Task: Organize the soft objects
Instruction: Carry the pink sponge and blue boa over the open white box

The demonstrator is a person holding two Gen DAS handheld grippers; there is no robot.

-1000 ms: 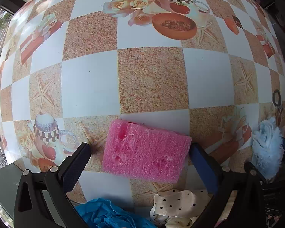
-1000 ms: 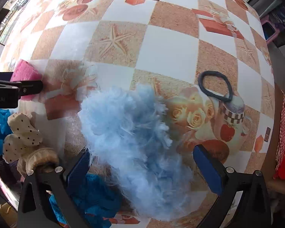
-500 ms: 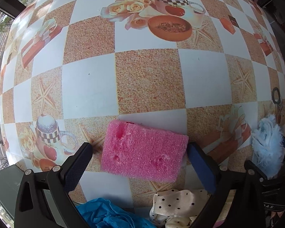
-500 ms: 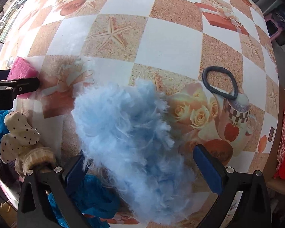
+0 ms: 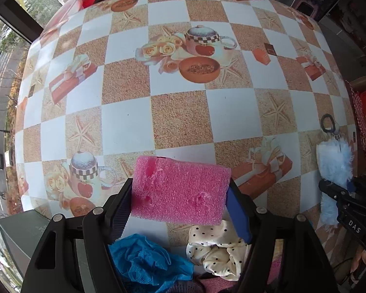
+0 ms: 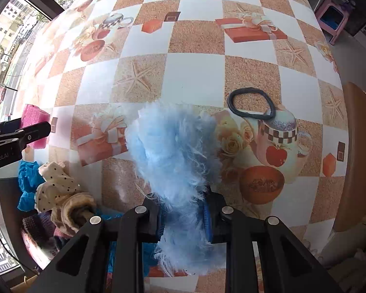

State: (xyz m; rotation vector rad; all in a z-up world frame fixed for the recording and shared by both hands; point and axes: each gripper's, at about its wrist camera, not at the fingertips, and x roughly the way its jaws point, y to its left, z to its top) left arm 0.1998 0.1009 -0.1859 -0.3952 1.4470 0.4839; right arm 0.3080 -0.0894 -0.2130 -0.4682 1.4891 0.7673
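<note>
Left fingers [image 5: 179,194] closing on pink sponge [image 5: 180,190]; right fingers [image 6: 183,216], lettered "DAS", pinching blue fluff [image 6: 175,151].

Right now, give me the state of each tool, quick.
Left tool: jaws closing on the pink sponge, pads against its ends.
Right tool: shut on the fluffy blue piece.
</note>
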